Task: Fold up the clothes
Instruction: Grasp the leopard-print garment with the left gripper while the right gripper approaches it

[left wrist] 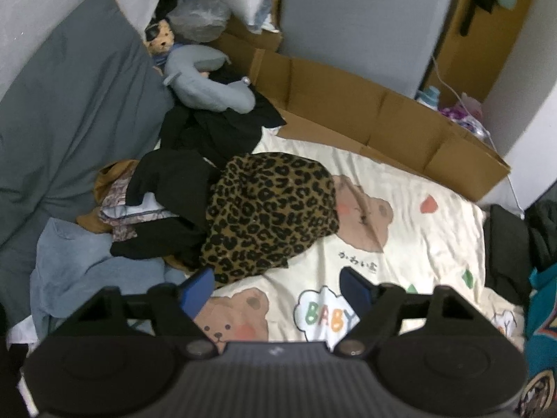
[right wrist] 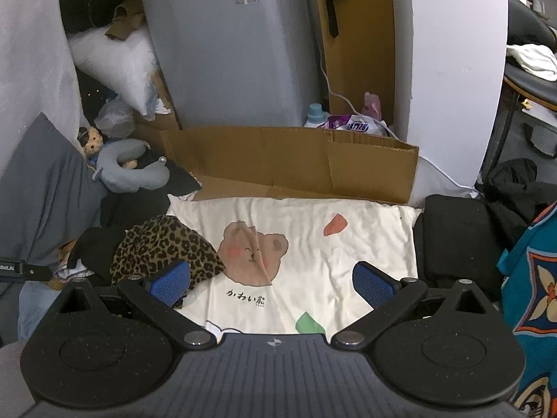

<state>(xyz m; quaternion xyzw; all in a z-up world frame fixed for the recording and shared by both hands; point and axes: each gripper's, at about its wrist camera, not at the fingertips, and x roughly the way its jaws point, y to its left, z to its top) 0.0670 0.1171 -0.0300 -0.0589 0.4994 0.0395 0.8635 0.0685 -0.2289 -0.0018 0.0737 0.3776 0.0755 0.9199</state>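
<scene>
A leopard-print garment (left wrist: 268,209) lies crumpled on the cream bear-print sheet (left wrist: 417,237), at the right edge of a heap of black (left wrist: 170,181), patterned and blue denim (left wrist: 69,264) clothes. My left gripper (left wrist: 278,291) hovers just in front of the leopard garment, jaws wide apart with nothing between the blue pads. In the right wrist view the leopard garment (right wrist: 163,244) sits at the left. My right gripper (right wrist: 273,284) stands open over the bare sheet (right wrist: 313,244), its left pad close to the garment's edge.
A grey pillow (left wrist: 69,122) and a grey neck pillow (left wrist: 209,83) lie behind the heap. A flattened cardboard wall (right wrist: 296,160) borders the sheet's far side. Folded black clothes (right wrist: 452,237) sit at the right edge, with a teal patterned cloth (right wrist: 532,278) beside them.
</scene>
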